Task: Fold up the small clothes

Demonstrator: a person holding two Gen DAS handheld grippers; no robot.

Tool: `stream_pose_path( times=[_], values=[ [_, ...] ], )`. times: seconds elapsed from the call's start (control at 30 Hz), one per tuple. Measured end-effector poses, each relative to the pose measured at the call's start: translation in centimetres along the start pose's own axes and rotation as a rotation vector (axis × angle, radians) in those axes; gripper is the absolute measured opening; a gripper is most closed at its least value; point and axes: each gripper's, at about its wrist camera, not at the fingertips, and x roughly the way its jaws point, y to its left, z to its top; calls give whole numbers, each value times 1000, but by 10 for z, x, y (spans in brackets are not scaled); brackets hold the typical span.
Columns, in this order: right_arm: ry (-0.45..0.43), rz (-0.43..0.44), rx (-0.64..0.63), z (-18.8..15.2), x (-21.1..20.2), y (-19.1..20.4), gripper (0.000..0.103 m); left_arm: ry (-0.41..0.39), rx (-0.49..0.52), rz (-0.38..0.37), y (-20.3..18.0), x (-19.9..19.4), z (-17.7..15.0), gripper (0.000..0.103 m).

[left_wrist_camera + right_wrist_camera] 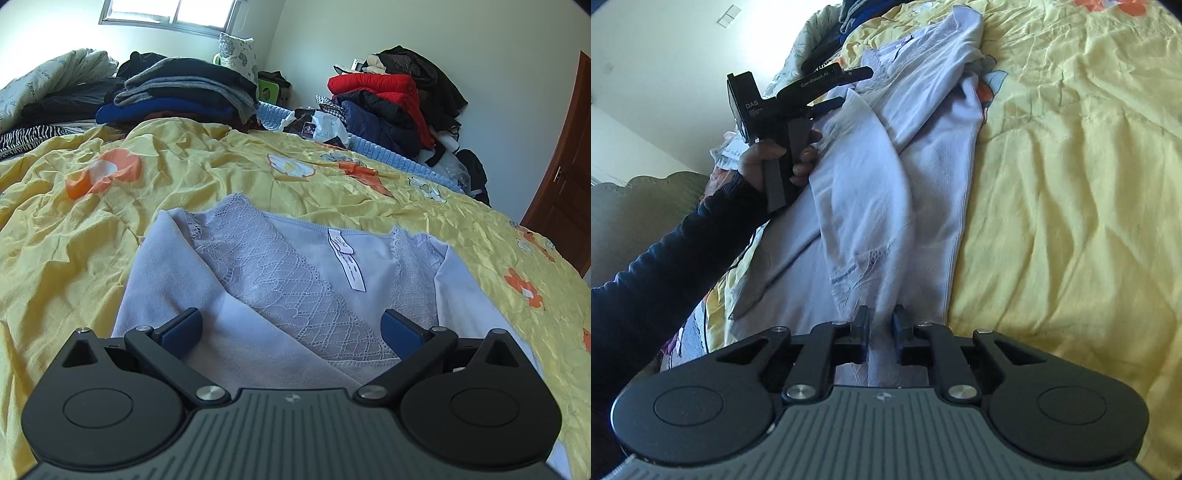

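A pale lilac top (166, 277) with a lace panel (295, 280) and a white neck label (347, 258) lies spread on the yellow flowered bedsheet (221, 166). My left gripper (291, 315) hovers just above its near part with the jaws wide open and nothing gripped. In the right wrist view the same top (923, 166) runs away from me with one side folded over. My right gripper (881, 326) is at its near hem, jaws a narrow gap apart, with a fold of cloth lying between them unpinched. A hand holds the left gripper (857, 86) over the far part.
Stacks of folded dark clothes (184, 88) and a heap with a red jacket (384, 88) sit at the far side of the bed. A blue knitted blanket (388, 151) borders the sheet. A wooden door (565, 184) stands at right. Yellow sheet (1071, 184) stretches right of the top.
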Motion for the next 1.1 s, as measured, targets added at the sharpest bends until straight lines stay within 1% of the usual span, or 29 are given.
stream_pose_path(
  times=[0.07,0.13,0.2,0.3,0.37,0.43,0.47,0.5,0.53,0.57,0.6,0.63,0.67,0.73,0.9,0.93,0.97,1.0,1.1],
  values=[
    [1,-1,8,-1,-8,-1,26,0,-1,-2,0,0,0,103],
    [-4,6,20,-4,-14,0,34,-2,-4,-3,0,0,0,103],
    [-3,43,62,-8,-14,-1,41,-3,-7,-5,1,0,0,103],
    [1,70,97,-17,-17,3,44,-5,-9,-6,1,-1,0,103],
    [-11,115,165,-25,-18,2,42,-5,-9,-6,1,-1,0,103],
    [-18,153,227,-31,-16,1,42,-7,-13,-8,2,-1,0,103],
    [-29,168,272,-34,-17,-2,42,-7,-14,-9,2,-1,0,103],
    [-40,204,340,-37,-16,-7,42,-8,-14,-9,1,-1,0,103],
    [-57,262,426,-42,-16,-16,42,-8,-14,-9,1,-1,0,103],
    [-86,342,536,-50,-15,-26,42,-8,-14,-9,2,-1,0,103],
    [-111,394,631,-58,-14,-34,43,-8,-14,-9,2,-1,0,103],
    [-132,408,713,-65,-12,-40,42,-8,-15,-9,2,-1,0,103],
    [-155,397,777,-72,-11,-45,43,-8,-15,-10,2,-1,0,103],
    [-192,382,832,-80,-12,-45,43,-9,-16,-10,2,-1,0,103],
    [-210,318,824,-86,-15,-27,42,-9,-17,-11,2,-1,0,103],
    [-209,302,822,-85,-14,-25,36,-10,-18,-12,2,-2,0,103],
    [-218,276,826,-85,-13,-23,33,-11,-20,-12,2,-2,0,103],
    [-225,263,846,-84,-9,-23,27,-12,-22,-13,2,-2,0,103],
    [-256,248,906,-89,-5,-27,15,-14,-24,-13,2,-2,-1,103]
  ],
)
